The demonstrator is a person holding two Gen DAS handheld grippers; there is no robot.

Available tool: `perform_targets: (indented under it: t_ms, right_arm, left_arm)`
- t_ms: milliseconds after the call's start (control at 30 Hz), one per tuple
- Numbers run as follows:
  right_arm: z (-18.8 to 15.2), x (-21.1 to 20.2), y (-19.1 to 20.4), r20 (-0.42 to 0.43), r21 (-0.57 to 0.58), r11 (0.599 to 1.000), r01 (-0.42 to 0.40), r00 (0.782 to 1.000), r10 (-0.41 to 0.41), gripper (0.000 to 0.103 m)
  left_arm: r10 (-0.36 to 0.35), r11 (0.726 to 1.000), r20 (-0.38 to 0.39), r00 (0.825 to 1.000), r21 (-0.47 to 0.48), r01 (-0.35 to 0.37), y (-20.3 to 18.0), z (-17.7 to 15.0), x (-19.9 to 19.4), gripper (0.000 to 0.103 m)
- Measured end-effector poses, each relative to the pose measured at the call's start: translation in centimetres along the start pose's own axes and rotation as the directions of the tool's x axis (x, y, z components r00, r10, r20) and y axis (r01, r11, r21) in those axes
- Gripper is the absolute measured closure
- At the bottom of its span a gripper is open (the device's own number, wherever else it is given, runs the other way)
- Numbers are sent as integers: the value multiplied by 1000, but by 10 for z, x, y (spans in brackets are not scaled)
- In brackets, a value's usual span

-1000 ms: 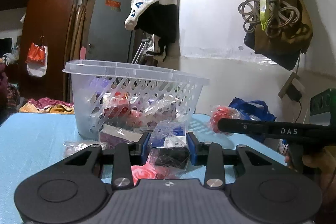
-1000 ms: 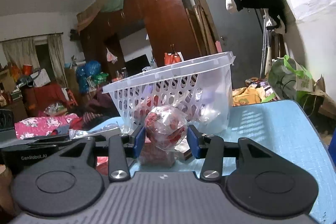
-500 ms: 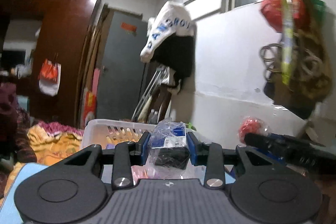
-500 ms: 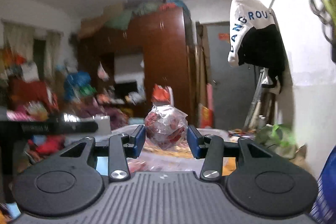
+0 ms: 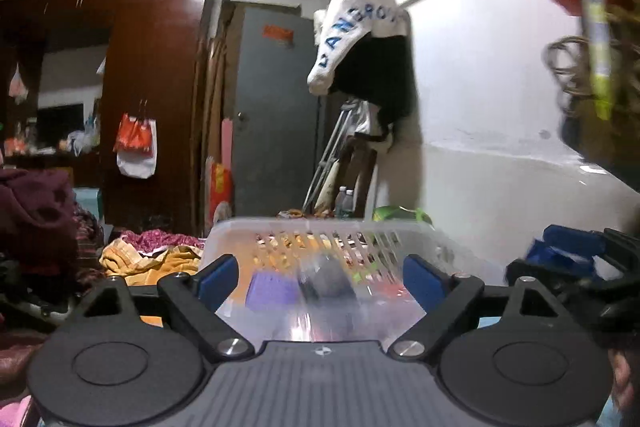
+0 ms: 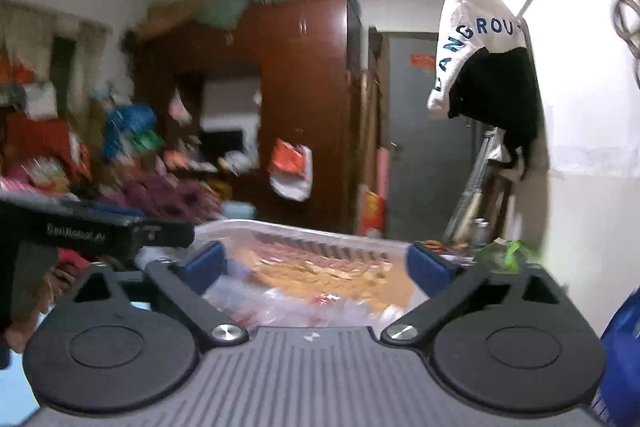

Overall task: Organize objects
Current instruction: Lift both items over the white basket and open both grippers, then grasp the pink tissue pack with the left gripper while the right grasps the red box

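Basket [image 5: 320, 227]: white slotted plastic, directly below and ahead of both grippers, already holding wrapped items. Left gripper [image 5: 320, 277] jaws opening, blurred plastic-wrapped packet [image 5: 326, 281] dropping free between them toward basket. Right gripper [image 6: 316, 263] jaws opening, nothing between pads. Step in hand, likely: release over basket. Next: withdraw from basket, find remaining loose items outside it.

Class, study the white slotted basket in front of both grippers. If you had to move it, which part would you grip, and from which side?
Grip the basket's near rim, coming from above. It stands upright and open-topped, and the rim is a thin projecting lip that open jaws could straddle; the slotted wall below looks too broad.
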State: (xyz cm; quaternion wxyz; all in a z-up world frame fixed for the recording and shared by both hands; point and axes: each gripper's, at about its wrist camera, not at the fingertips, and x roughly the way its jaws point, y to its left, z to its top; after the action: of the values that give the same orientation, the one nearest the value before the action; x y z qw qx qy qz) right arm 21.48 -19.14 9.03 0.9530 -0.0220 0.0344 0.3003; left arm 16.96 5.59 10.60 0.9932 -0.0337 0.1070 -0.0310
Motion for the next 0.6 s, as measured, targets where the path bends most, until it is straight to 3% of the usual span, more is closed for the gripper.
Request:
perform_targets:
  t_ms: [133,233,333,433,600]
  right_arm:
    - [-36,-18,5,-73,35,999,-30,997,33,0]
    - [-49,-9,12,-167,51,998,-22,985,30,0]
    - [-53,4,24,-255,33,999,-36,966,43,0]
    - [-52,18,32,-303,-11,1000,-14,953,10,0]
    - [-55,35,36,-368,23,999,-38,929,44,3]
  left_arm:
    - [-22,999,-91,996,39,26,-15,-51,-32,11]
    - [5,997,-185,983,75,9,-27,-79,-27,11]
    - [-13,997,-247,969,66,30,-31,-96,-24,11]
    - [-26,996,-275,961,73,47,-33,-107,-30,12]
    - [15,994,-276,961,108,15,-38,-112,-37,11]
